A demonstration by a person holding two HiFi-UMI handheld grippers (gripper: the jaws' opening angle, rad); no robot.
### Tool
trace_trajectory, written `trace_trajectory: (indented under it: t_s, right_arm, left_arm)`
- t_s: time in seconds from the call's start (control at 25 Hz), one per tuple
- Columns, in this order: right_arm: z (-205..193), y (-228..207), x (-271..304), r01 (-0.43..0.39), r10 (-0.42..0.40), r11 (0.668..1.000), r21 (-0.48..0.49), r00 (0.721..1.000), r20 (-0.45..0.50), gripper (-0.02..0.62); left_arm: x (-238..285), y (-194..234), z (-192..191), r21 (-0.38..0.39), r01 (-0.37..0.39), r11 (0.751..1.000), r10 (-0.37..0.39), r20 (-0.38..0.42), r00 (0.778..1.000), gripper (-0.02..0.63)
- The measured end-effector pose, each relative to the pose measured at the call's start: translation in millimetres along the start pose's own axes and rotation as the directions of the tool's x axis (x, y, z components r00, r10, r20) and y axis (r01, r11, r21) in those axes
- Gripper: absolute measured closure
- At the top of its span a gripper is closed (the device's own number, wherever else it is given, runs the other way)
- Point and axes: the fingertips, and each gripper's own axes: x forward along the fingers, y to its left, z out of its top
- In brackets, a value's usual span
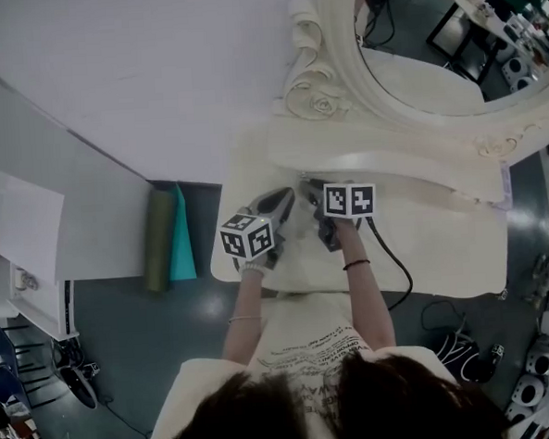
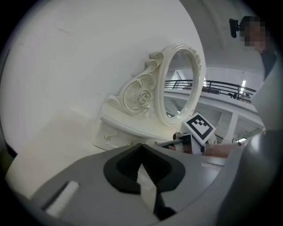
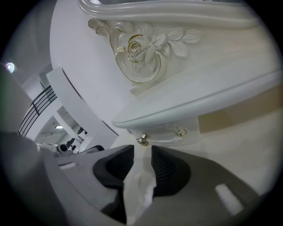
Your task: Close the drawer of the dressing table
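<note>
Up close at the dressing table point(image 1: 252, 150), we see the drawer point(image 3: 166, 133), a small cream one tucked under the overhang of the curved shelf point(image 3: 199, 97) that carries the oval mirror point(image 1: 348, 61). Its long axis runs along the shelf's front edge, and its face is turned out across the tabletop point(image 1: 443, 241) toward the person. The front looks roughly level with its casing; we cannot tell whether it is fully home.

The right tool point(image 3: 142, 149) points at that face, tipped downward. Its jaws stand a narrow gap apart with nothing gripped, and the near gold-toned fitting of the handle point(image 3: 142, 141) sits just ahead of the gap. Above the shelf, a carved rose point(image 3: 135, 48) decorates the mirror's base.

The left tool point(image 2: 141, 145) lies nearly level just beside the right one, over the tabletop's left part. Its jaws are together at the tips and empty, and it is aimed past the drawer's left end toward the mirror.
</note>
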Motion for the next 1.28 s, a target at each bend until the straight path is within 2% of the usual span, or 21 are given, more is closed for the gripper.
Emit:
trace_trajectory:
  t_s: [0.16, 0.32, 0.64, 1.0, 1.28]
  right_arm:
    - [-3.3, 9.2, -11.3, -0.062, 0.062, 0.998, -0.031, 0.998, -0.025, 0.483]
    - [-4.3, 18.3, -25.7, -0.076, 0.076, 0.991, -0.106, 0.997, -0.012, 0.497]
    - [0.6, 46.3, -54.9, -0.126, 0.141, 0.974, -0.191, 0.988, 0.068, 0.538]
    - [0.2, 61.9, -71.9, -0.149, 0.18, 0.961, -0.232, 0.976, 0.12, 0.588]
    - [7.9, 77.9, -80.4, -0.185, 0.24, 0.939, -0.291, 0.957, 0.166, 0.592]
  left_arm:
    - [-4.5, -7.2, 0.6, 0.008, 0.012, 1.0, -0.012, 0.002, 1.0, 0.606]
    - [-9.4, -14.9, -3.6, 0.018, 0.025, 1.0, -0.025, -0.008, 1.0, 0.606]
    - [-20.9, -37.2, -4.9, 0.063, 0.063, 0.996, -0.062, -0.013, 0.998, 0.606]
    - [-28.3, -51.1, 2.8, 0.099, 0.089, 0.991, -0.09, 0.005, 0.996, 0.606]
    - [-30.5, -58.1, 10.7, 0.137, 0.106, 0.985, -0.109, 0.013, 0.994, 0.606]
